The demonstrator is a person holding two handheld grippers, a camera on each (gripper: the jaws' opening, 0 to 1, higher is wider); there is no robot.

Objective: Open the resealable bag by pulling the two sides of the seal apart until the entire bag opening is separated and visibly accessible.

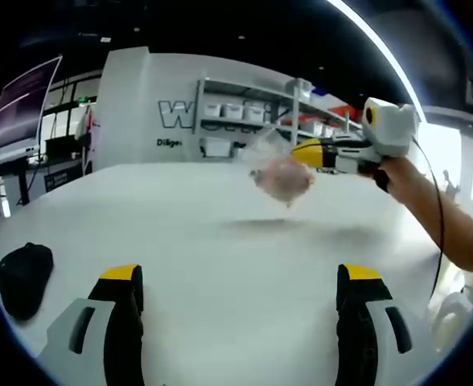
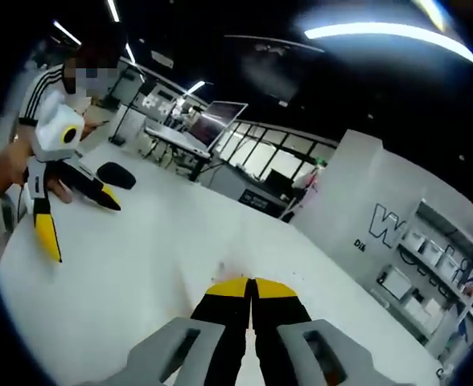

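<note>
In the left gripper view, our left claw (image 1: pixel 238 301) gapes wide over the white tabletop (image 1: pixel 220 241). Far ahead, our right claw (image 1: pixel 304 152) holds the clear bag (image 1: pixel 278 173) aloft. In the right gripper view, its jaws are pinched together.

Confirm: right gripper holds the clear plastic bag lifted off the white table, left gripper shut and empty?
Wrong on the left gripper: the left gripper view shows its jaws wide open, empty. The rest stands: the right gripper holds the clear plastic bag above the white table.

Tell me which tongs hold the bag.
The right tongs are shut on the bag, lifted off the table; the left tongs are open.
</note>
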